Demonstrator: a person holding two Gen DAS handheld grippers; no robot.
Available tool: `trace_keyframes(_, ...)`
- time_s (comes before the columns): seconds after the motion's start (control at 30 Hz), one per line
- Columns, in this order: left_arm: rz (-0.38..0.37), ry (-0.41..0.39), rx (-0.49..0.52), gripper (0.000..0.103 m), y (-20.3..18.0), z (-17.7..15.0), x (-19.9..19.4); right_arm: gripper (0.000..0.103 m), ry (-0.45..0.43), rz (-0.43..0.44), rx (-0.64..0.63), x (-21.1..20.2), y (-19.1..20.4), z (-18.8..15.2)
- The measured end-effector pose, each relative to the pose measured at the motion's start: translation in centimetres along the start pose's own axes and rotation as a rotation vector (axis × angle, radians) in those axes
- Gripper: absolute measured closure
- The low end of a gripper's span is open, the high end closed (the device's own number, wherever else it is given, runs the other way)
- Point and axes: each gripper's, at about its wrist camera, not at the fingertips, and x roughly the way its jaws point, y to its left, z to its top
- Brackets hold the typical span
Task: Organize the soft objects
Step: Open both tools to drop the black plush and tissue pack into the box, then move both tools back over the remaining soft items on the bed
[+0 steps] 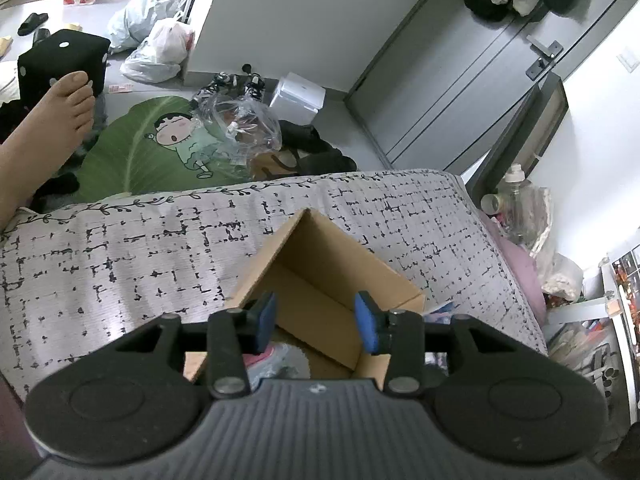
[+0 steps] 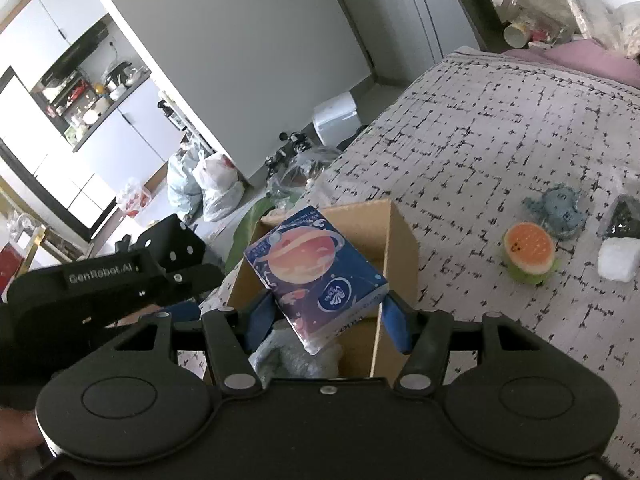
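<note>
An open cardboard box (image 1: 340, 264) stands on the patterned bedspread (image 1: 120, 248); it also shows in the right wrist view (image 2: 396, 240). A pink and grey soft item (image 1: 268, 360) lies inside it. My left gripper (image 1: 316, 322) is open and empty just above the box. My right gripper (image 2: 326, 318) is shut on a blue tissue pack with a planet print (image 2: 316, 272), held over the box. The left gripper's body (image 2: 100, 280) shows at the left of the right wrist view.
On the bedspread to the right lie an orange and green plush (image 2: 528, 252), a blue-grey plush (image 2: 560, 212), a white soft block (image 2: 618, 258) and a dark packet (image 2: 624, 216). A bare foot (image 1: 60, 112), bags (image 1: 160, 48) and a green leaf cushion (image 1: 152, 148) lie beyond the bed.
</note>
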Motion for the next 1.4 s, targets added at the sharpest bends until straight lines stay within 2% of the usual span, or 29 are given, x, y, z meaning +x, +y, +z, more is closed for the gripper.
trace_keyframes(0.27, 0.012, 0.025, 0.011, 0.055, 0.1, -0.5, -0.7, 0.041, 0.020, -0.033, 0.023, -0.6, 0.3, -0.6)
trace_keyframes(0.33, 0.024, 0.038, 0.028, 0.054, -0.1, -0.7, -1.0, 0.034, 0.011, -0.026, 0.039, -1.2, 0.0, -0.7)
trace_keyframes(0.37, 0.030, 0.042, 0.036, 0.052, -0.2, -0.7, -1.2, 0.030, 0.005, -0.026, 0.046, -1.6, -0.1, -0.7)
trace_keyframes(0.43, 0.040, 0.043, 0.049, 0.037, -0.6, -0.8, -1.7, 0.029, -0.010, -0.030, 0.049, -2.4, -0.3, -0.7)
trace_keyframes(0.63, 0.043, 0.031, 0.086, 0.023, -1.6, -1.3, -3.0, 0.019, -0.064, -0.046, 0.053, -5.1, -1.4, 0.0)
trace_keyframes(0.83, 0.045, 0.023, 0.104, 0.020, -2.7, -2.1, -4.0, 0.012, -0.091, -0.058, 0.053, -7.4, -2.9, 0.3)
trace_keyframes(1.0, 0.056, 0.006, 0.154, 0.016, -4.3, -2.6, -5.0, 0.000, -0.120, -0.069, 0.048, -9.1, -4.4, 0.5)
trace_keyframes(1.17, 0.058, 0.007, 0.208, 0.014, -6.0, -3.0, -5.8, 0.000, -0.148, -0.086, 0.038, -10.7, -5.7, 1.0)
trace_keyframes(1.4, 0.069, 0.012, 0.281, 0.011, -8.0, -4.2, -6.0, 0.000, -0.183, -0.153, 0.027, -12.5, -7.6, 1.1)
